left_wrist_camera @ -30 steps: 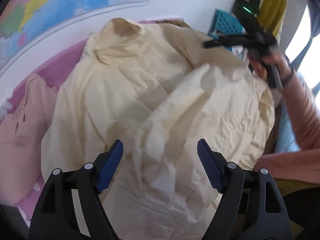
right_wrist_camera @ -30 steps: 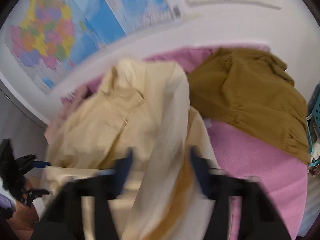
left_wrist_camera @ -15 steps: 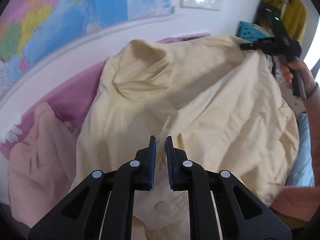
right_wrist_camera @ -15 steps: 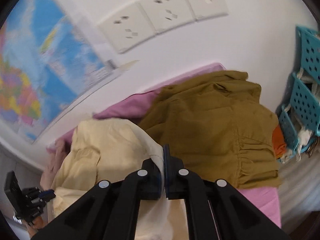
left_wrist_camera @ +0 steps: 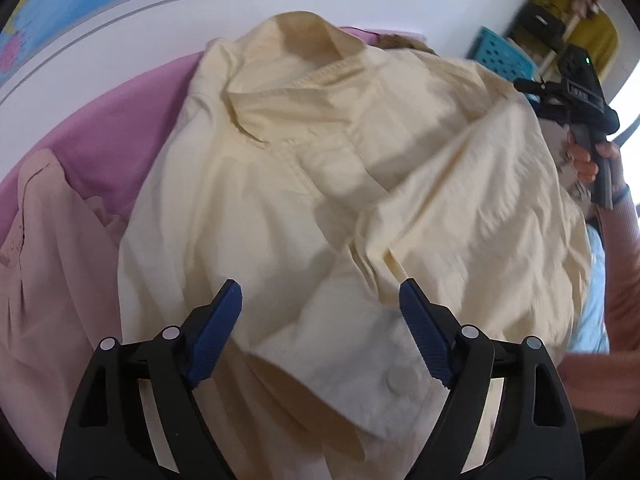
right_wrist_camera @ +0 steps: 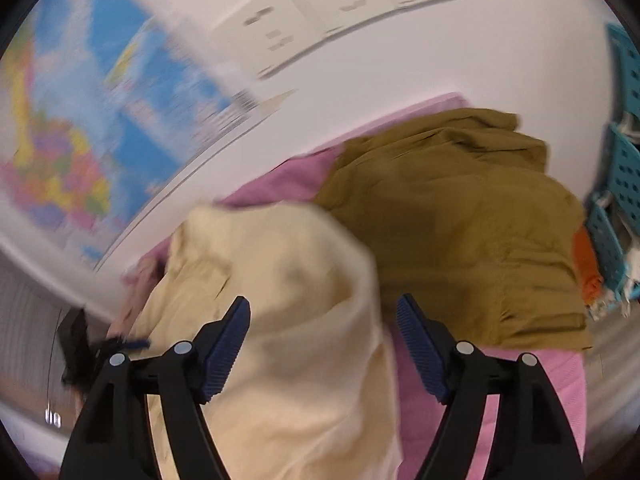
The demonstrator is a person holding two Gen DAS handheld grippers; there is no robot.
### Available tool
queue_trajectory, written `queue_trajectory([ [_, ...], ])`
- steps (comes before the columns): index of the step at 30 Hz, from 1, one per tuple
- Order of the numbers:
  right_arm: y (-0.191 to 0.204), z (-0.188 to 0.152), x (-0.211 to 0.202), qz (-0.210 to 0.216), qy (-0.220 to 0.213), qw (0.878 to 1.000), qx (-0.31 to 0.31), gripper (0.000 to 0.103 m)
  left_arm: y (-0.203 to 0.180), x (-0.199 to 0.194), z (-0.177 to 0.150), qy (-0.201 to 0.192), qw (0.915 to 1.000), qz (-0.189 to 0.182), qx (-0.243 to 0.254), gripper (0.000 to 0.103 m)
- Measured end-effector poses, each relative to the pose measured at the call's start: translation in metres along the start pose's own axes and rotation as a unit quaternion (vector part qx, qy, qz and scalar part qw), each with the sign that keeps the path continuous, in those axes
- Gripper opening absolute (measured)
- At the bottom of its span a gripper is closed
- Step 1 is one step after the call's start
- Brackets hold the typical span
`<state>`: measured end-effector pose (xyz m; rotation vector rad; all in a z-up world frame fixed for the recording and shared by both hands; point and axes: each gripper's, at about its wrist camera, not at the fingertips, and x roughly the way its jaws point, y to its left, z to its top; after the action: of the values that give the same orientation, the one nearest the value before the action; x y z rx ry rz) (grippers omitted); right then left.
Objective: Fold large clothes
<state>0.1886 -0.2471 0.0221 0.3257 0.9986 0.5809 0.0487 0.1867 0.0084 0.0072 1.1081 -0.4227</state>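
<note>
At the far left, a pale pink garment (left_wrist_camera: 44,248) lies crumpled on the pink cover (left_wrist_camera: 116,128), just beside the cream shirt (left_wrist_camera: 280,184) that is the piece being folded. The shirt lies across the middle of the cover with its collar (left_wrist_camera: 296,40) toward the wall and the map (right_wrist_camera: 72,152). Half a second ago the left gripper (left_wrist_camera: 320,300) was pinched shut at the shirt's near edge; now its blue pads (left_wrist_camera: 218,320) stand wide apart, with the buttoned cuff (left_wrist_camera: 384,372) lying loose between and below them, so it has let go of the cloth. Moving rightward, a sleeve panel (left_wrist_camera: 472,208) is draped diagonally across the shirt front, and its soft blur suggests it is only just settling. The right gripper (right_wrist_camera: 324,344) shows the same change: clamped together a moment ago, its pads (right_wrist_camera: 420,344) are now spread, with a mound of cream fabric resting between them but not held. Both releases coming together read as the end of one fold, probably the sleeve laid inward over the body. To the right, an olive-brown garment (right_wrist_camera: 460,216) lies on the cover untouched, and a teal basket (right_wrist_camera: 624,184) stands at the edge. The shirt looks rumpled rather than flat, so smoothing or a fresh grip likely comes before the next fold.
</note>
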Motion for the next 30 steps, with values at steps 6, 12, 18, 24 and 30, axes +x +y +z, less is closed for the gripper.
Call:
queue_trajectory([
  [6, 0.041, -0.026, 0.017, -0.055, 0.022, 0.993, -0.101, 0.054, -0.015, 0.003, -0.013, 0.014, 0.9993, 0.008, 0.034, 0.071],
  [12, 0.053, -0.013, 0.025, -0.093, 0.002, 0.988, -0.127, 0.009, -0.015, 0.003, -0.012, -0.004, 0.9952, 0.094, 0.026, 0.018],
  [18, 0.057, -0.002, 0.036, -0.114, -0.032, 0.983, -0.141, 0.01, 0.001, -0.022, 0.002, -0.058, 0.9925, 0.107, -0.008, 0.015],
  [24, 0.035, -0.006, 0.064, -0.128, 0.011, 0.987, -0.098, 0.032, 0.011, 0.01, -0.008, -0.005, 0.9914, 0.128, -0.024, 0.03],
  [30, 0.071, -0.024, -0.001, -0.118, -0.064, 0.982, -0.131, 0.047, 0.013, -0.022, -0.017, -0.047, 0.9907, 0.121, -0.038, 0.05],
])
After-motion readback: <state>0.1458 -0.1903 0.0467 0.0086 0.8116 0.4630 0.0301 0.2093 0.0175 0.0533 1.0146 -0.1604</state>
